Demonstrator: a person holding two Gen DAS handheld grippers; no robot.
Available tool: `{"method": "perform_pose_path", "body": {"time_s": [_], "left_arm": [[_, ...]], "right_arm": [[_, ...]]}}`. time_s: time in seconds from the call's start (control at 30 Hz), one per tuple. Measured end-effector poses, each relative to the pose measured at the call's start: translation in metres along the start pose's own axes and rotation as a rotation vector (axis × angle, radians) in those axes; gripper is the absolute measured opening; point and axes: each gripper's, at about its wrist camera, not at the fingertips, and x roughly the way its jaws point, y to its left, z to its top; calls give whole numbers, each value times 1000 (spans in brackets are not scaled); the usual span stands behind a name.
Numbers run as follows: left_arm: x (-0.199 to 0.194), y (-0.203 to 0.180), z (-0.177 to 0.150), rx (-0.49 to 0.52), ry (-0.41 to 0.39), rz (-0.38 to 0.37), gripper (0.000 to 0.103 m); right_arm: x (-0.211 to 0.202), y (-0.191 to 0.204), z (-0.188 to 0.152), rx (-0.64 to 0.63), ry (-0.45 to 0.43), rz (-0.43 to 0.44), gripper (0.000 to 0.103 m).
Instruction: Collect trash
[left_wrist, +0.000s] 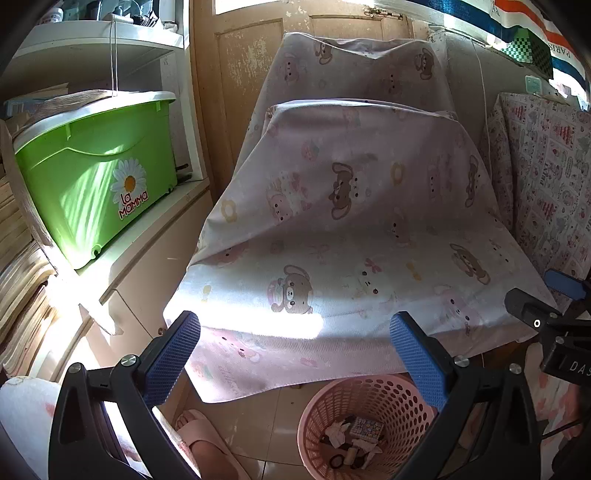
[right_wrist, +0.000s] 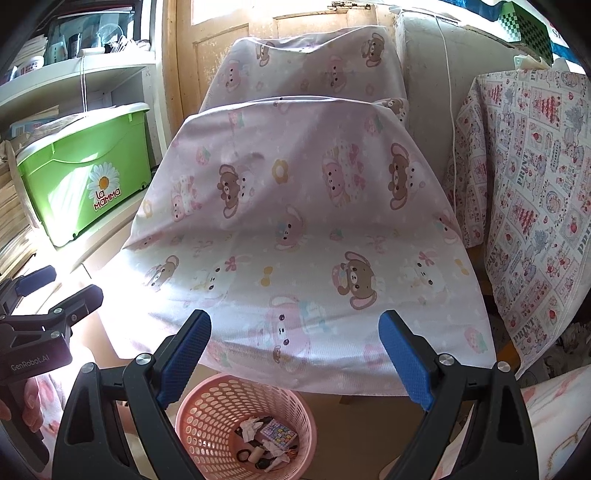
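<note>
Both of your tongs are spread wide and carry nothing. The left tongs (left_wrist: 295, 354) fill the bottom of the left wrist view, and the right tongs (right_wrist: 295, 354) fill the bottom of the right wrist view; each also shows at the edge of the other's frame, so they hang side by side, near but apart.

The trash (right_wrist: 267, 441) already lies in the pink basket (right_wrist: 207, 402), low in the frame just left of centre in the right wrist view and at the lower centre-right in the left wrist view: crumpled paper, a small patterned box (left_wrist: 365, 430) and a few dark bits you cannot make out. The basket stands on the floor, partly under the front edge of the bench draped in the bear-print cloth (right_wrist: 295, 229).

That cloth looks bare in both views; no loose scrap shows on it. So you seem to be at the end of a drop, or between pickups, with little or nothing left here.

Your next move calls for a sweep with the cameras: check the floor near the slippered foot (left_wrist: 201, 435) and the sides of the frame. If you find a piece, bring the nearer tongs over it with the jaws still apart.
</note>
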Motion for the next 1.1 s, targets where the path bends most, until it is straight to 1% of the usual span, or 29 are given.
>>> {"method": "perform_pose_path", "body": {"time_s": [0.27,0.7,0.87,0.97,1.1], "left_arm": [[0,0,0,-1,2,-6,102],[1,0,-1,-2,3,-12,102],[1,-2,-1,3,-3,-5,102],[0,-1,-1,3,-13,17,102],[1,-1,-1,5,-9,9,102]], "right_arm": [[-2,6,-2,-27,-3,-1,93],[0,5,-2,-21,11,-7,93],[1,6,-2,-20,12,-6,93],[1,5,-2,-20,10,-4,93],[1,6,-2,-22,13,-4,93]]}}
